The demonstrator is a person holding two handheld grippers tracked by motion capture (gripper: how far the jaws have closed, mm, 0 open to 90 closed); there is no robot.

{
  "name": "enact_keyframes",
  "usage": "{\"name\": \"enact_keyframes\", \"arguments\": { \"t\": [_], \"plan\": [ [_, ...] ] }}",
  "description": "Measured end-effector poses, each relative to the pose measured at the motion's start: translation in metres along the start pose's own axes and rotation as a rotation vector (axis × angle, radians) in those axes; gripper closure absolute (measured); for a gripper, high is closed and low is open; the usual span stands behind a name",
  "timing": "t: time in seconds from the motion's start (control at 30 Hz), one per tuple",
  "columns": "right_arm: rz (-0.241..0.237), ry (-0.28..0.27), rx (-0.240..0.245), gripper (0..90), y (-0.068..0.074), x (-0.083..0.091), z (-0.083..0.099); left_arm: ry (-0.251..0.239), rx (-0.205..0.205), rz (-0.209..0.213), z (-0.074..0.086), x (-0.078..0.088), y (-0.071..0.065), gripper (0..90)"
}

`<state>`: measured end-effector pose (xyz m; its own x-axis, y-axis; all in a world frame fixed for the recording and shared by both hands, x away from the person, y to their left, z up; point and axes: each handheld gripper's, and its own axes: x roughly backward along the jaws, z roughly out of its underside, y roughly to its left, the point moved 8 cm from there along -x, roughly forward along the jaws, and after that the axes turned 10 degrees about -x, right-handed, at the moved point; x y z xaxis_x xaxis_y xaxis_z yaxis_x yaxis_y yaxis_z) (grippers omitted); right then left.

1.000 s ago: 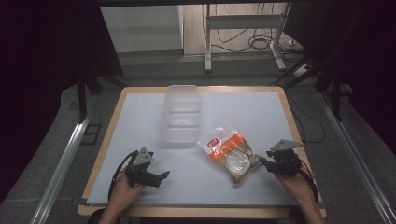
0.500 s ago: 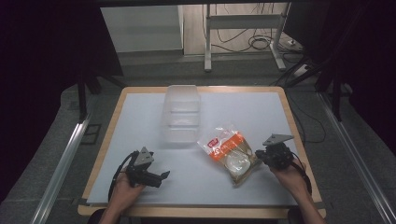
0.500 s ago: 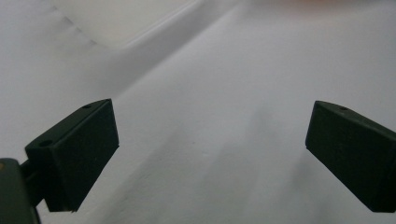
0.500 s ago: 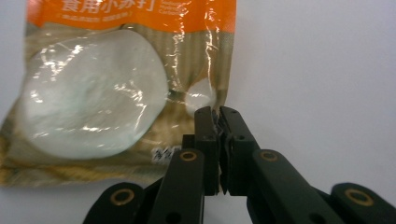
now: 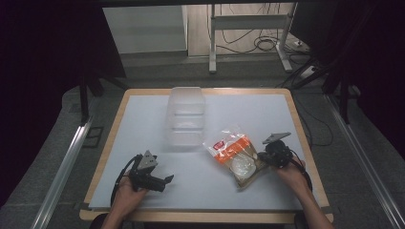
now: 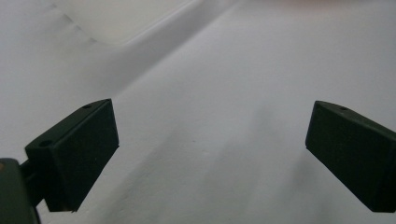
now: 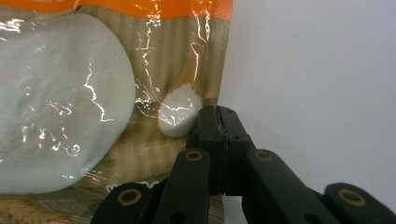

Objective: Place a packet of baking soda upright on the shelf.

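- Snack bag (image 5: 235, 155), orange-topped, lies right of centre on the white worktop (image 5: 143, 124); its red label is too small to read.
- Left tool (image 5: 162, 181) rests near the front edge, jaws wide apart.
- Right tool (image 5: 261, 157), nearer than a second ago, has jaws pressed together at the bag's edge; grip on film unclear.
- Clear container (image 5: 186, 114) stands behind.

In the right gripper view, the snack bag (image 7: 112, 107) is cut off by the top, left and bottom edges, and its near edge is covered by the right tool (image 7: 218, 122). In the high view, the bag's print (image 5: 220, 145) is too small to be read. In the left gripper view, a blurred pale shape (image 6: 116, 18) is cut off at the top and cannot be identified.
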<state>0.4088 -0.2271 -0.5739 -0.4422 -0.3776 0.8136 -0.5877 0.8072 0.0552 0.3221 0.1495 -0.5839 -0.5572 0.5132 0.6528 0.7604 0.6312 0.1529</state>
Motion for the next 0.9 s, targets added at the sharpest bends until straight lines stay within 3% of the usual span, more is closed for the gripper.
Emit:
{"name": "enact_keyframes", "arguments": {
  "t": [0.33,0.63,0.9],
  "plan": [
    [-0.026,0.032,-0.002,89.0,0.005,0.01,0.013,0.005,-0.007,0.004,0.0,-0.001,-0.001,2.6],
    [-0.09,0.066,0.053,89.1,0.014,0.02,0.029,0.01,-0.01,0.003,0.0,-0.001,-0.001,2.7],
    [-0.191,0.083,0.06,89.1,0.023,0.022,0.035,0.013,-0.012,0.003,0.0,-0.002,-0.002,2.6]
  ]
}}
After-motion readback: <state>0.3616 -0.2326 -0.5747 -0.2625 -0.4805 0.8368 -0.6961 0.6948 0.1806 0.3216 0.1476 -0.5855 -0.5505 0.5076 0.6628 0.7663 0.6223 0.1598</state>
